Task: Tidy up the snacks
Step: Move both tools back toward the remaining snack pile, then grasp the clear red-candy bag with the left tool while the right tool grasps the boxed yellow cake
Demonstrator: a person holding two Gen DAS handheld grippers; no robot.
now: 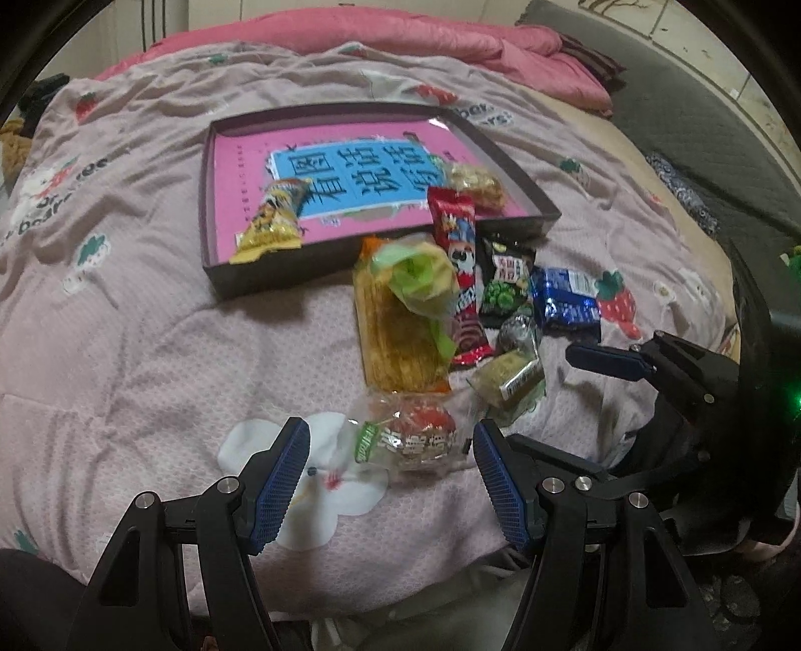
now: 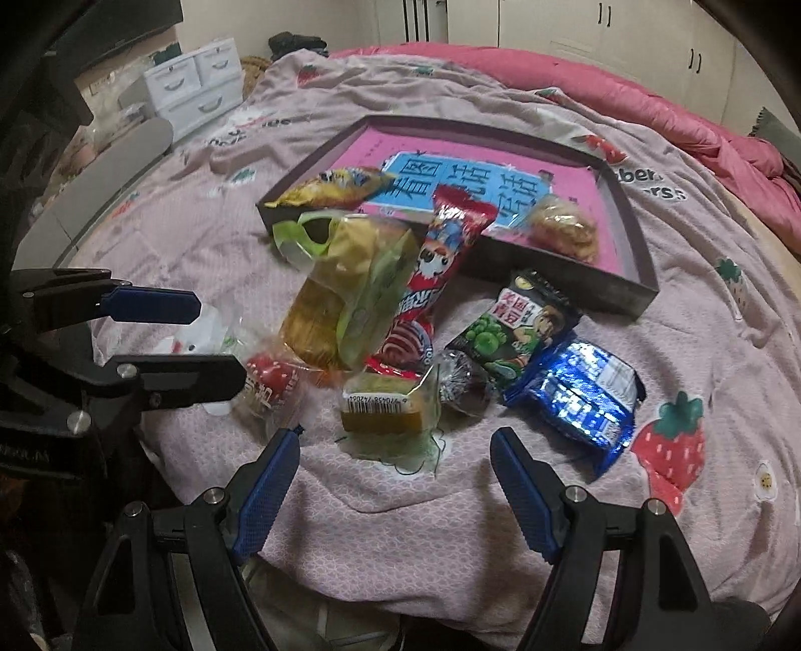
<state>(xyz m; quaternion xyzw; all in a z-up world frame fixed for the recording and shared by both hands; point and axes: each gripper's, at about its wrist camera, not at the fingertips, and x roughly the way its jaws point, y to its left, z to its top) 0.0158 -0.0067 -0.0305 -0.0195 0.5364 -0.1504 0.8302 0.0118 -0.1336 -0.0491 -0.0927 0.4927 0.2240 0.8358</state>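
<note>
My left gripper (image 1: 390, 453) is spread wide and holds nothing, its pads either side of a clear-wrapped red snack (image 1: 415, 435) on the pink strawberry-print quilt (image 1: 150, 350). My right gripper (image 2: 395, 468) also gapes empty just short of a barcoded green cake (image 2: 388, 408). The remaining snacks are heaped against the dark tray (image 2: 631, 300), a few inside; white drawers (image 2: 195, 80) stand behind.

Pretty clearly somebody's bedroom at home. Everything sits on a bed (image 2: 500, 501) with a pale pink strawberry-print quilt (image 1: 150, 310), a rumpled pink duvet (image 1: 425, 45) behind it, white wardrobe doors (image 2: 601, 35) along the wall, and a small white drawer unit (image 2: 195, 85) beside the bed.
</note>
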